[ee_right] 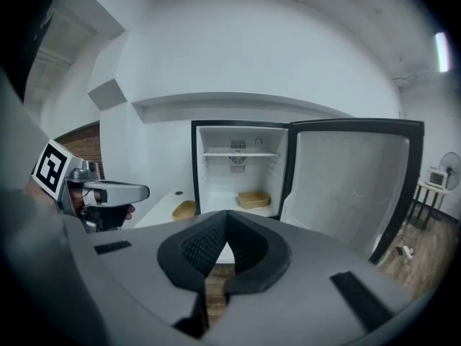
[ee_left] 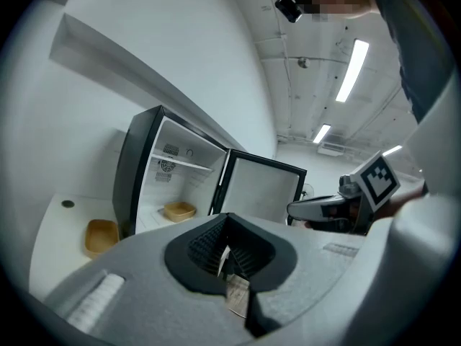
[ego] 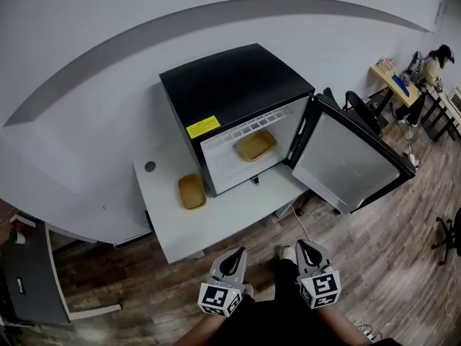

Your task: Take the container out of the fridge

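Observation:
A black mini fridge (ego: pixel 230 85) stands on a white table (ego: pixel 230 215) with its door (ego: pixel 346 166) swung open to the right. A tan container (ego: pixel 256 145) sits on the fridge floor, also visible in both gripper views (ee_left: pixel 178 210) (ee_right: pixel 253 199). A second tan container (ego: pixel 191 191) lies on the table left of the fridge. My left gripper (ego: pixel 232 259) and right gripper (ego: pixel 306 249) hover low in front of the table, well short of the fridge. Both are shut with nothing between the jaws (ee_left: pixel 227 218) (ee_right: pixel 227 215).
The open door juts past the table's right edge over the wooden floor. A dark cabinet (ego: pixel 25 280) stands at the left. A person sits at a desk (ego: pixel 392 78) far right, with black chairs (ego: pixel 364 110) nearby. A cable hole (ego: pixel 150 166) marks the table's back left.

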A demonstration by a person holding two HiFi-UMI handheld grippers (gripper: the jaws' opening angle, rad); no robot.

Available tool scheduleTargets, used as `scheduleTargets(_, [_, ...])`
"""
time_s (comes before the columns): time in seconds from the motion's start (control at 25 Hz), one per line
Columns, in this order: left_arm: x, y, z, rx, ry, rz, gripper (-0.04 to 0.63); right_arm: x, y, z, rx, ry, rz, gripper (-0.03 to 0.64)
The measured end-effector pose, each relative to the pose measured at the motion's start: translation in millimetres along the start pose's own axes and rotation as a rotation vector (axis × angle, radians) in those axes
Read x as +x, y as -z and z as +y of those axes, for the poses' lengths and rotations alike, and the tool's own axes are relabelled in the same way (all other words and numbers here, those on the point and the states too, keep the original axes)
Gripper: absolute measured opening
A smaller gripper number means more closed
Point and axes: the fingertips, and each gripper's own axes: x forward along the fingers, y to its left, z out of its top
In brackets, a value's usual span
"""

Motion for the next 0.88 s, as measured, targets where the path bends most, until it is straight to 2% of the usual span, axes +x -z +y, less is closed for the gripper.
scheduleTargets(0.16, [25,0,11,-0.008,-0.102,-0.008,0.012,43,-6,-18,-0.026,-0.100,-0.002,-0.003])
scheduleTargets(0.32, [56,-4,19,-0.044,-0.210,-0.017,0.012,75,-29,-41,-0.053,-0.195,-0.033,-0.005])
scheduleTargets(0.68, [128,-27,23,-0.064,-0.343,-0.072,0.012,129,-55,-98,-0.105,-0.328,-0.055,-0.005])
scheduleTargets(0.88, [148,-31,29,-0.065,-0.398,-0.077,0.012,154,-63,-110,-0.123,-0.398,-0.049,-0.005])
